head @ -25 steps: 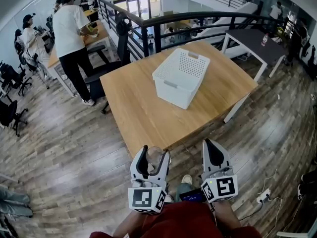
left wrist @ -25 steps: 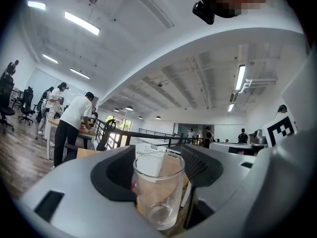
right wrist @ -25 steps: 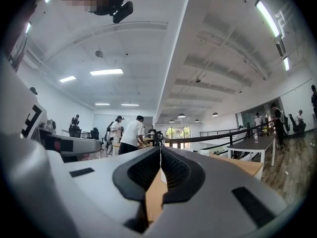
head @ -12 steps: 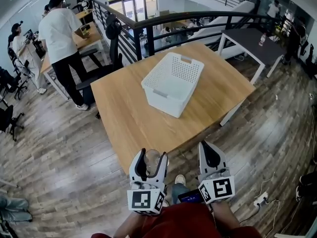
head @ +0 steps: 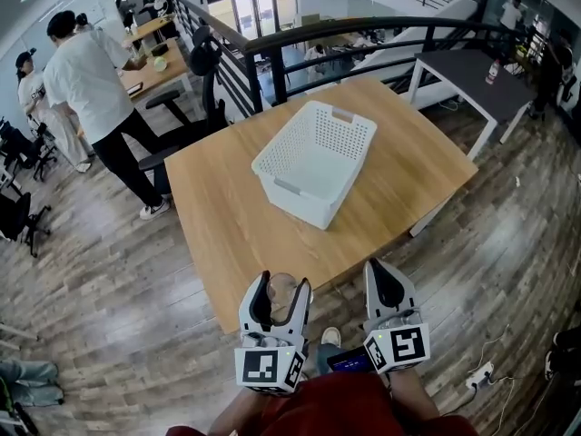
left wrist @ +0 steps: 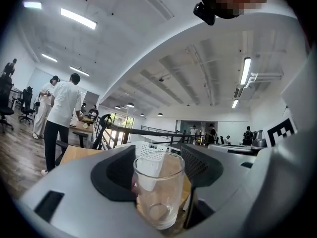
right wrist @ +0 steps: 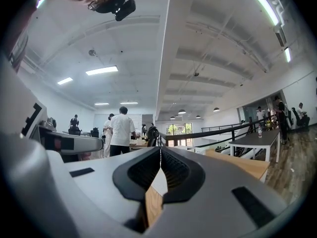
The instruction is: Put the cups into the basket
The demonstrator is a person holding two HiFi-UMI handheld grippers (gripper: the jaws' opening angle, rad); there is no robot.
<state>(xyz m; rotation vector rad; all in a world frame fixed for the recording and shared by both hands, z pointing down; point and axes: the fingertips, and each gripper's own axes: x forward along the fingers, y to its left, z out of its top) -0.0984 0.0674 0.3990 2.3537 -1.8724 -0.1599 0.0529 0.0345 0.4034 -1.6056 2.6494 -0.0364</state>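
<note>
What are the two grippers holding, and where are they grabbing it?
The left gripper holds a clear glass cup, upright, with its jaws pressing on the cup's two sides. The right gripper is shut with nothing in it.

Wooden table, black railing behind, person in white shirt nearby.

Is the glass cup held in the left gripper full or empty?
Empty. The clear cup sits upright, clamped in the left gripper; its bare bottom shows through the glass, with no liquid.
</note>
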